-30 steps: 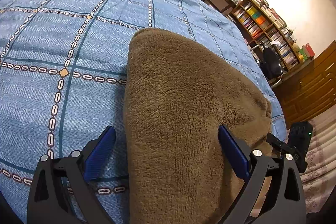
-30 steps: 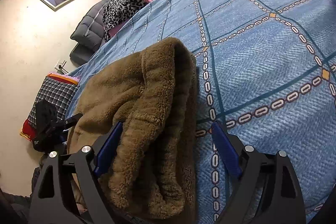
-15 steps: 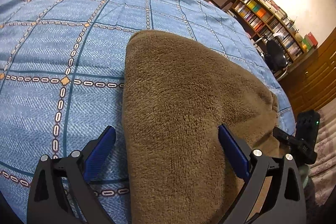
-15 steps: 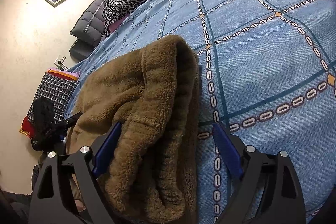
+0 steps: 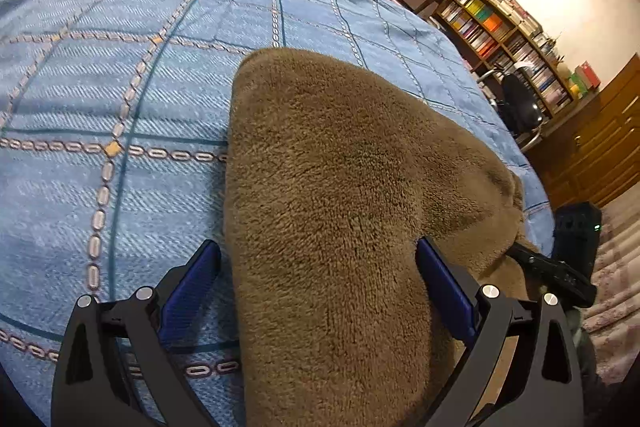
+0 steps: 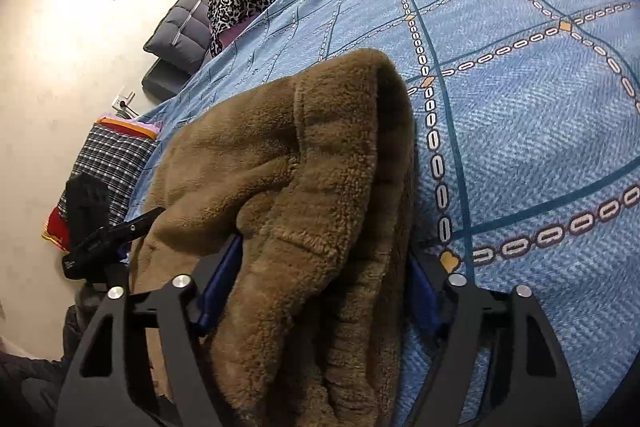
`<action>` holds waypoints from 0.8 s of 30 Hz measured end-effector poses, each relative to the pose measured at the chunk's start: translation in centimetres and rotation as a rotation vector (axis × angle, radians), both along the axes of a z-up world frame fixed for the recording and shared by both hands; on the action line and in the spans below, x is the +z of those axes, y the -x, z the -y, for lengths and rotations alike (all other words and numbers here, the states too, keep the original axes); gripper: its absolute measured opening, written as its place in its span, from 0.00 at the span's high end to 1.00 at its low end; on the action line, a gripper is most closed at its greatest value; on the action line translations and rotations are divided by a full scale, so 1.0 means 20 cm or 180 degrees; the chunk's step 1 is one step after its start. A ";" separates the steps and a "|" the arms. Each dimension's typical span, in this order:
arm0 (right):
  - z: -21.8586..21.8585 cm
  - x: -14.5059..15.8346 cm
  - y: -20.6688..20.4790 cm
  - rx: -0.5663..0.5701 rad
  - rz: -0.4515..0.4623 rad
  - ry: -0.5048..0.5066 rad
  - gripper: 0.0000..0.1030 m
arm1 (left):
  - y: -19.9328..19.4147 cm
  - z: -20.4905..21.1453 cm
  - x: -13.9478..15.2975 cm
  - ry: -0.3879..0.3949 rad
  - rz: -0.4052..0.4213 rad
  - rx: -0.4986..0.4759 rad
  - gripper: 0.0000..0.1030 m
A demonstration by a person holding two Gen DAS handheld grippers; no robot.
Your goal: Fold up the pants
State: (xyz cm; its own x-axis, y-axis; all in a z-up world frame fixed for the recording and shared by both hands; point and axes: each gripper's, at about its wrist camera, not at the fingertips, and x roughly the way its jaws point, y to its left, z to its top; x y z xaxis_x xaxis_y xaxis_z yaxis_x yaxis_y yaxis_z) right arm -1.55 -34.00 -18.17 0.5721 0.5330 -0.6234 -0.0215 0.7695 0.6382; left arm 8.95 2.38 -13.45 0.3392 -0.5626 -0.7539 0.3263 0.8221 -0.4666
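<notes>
Pants (image 5: 340, 207) on bed (image 5: 120, 107), mid-fold; left gripper (image 5: 320, 291) wide apart, right gripper (image 6: 320, 279) closing around cloth; next, clamp and lift.

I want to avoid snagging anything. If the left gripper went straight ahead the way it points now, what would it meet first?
The brown fleece pants. They already lie between the open fingers of the left gripper, heaped ahead along that line, on the blue bedspread.
</notes>
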 end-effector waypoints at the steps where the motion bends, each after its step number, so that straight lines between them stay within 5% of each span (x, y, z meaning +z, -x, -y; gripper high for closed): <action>1: 0.00 0.00 0.00 0.0006 -0.0001 -0.0021 0.35 | 0.00 0.00 -0.01 0.0058 -0.0039 -0.0016 0.09; 5: 0.00 0.01 0.02 0.0006 0.0004 -0.0027 0.40 | -0.01 -0.02 -0.03 0.0366 -0.0192 -0.0092 0.21; 13: -0.02 0.12 0.05 0.0001 0.0170 0.0042 0.50 | -0.02 -0.06 0.03 0.0526 -0.0223 -0.0101 0.44; 24: 0.08 0.37 -0.24 -0.0057 0.0558 0.0155 0.52 | -0.25 0.09 0.28 0.0392 0.0240 -0.0138 0.48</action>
